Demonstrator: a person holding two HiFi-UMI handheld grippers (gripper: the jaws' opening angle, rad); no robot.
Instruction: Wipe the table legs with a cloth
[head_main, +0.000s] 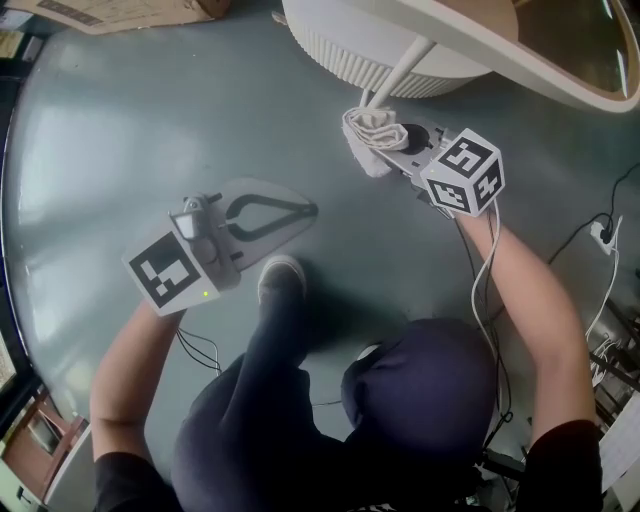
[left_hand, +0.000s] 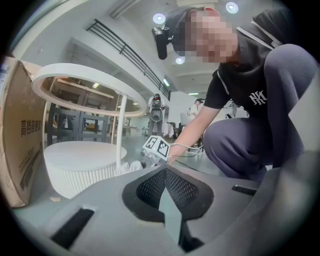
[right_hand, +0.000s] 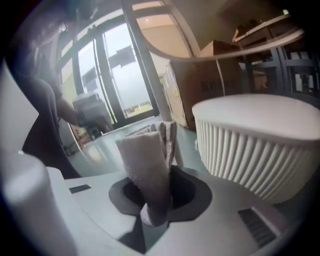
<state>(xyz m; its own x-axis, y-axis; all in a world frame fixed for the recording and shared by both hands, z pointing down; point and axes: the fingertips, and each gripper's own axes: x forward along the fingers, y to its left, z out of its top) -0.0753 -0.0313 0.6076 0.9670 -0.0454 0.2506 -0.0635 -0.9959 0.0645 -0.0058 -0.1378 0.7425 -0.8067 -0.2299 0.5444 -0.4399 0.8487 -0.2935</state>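
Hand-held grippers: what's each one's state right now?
Left hand-held gripper: closed, empty.
Right hand-held gripper: closed on the cloth.

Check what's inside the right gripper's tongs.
A folded off-white towelling cloth, clamped upright by the right gripper. Its lower end is covered by the tongs' dark pads.

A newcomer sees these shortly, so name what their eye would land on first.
The white cloth clamped in the right gripper, at the foot of the thin table leg beside the ribbed round base, top centre. Next, the left gripper, shut and empty, over the grey floor lower left.
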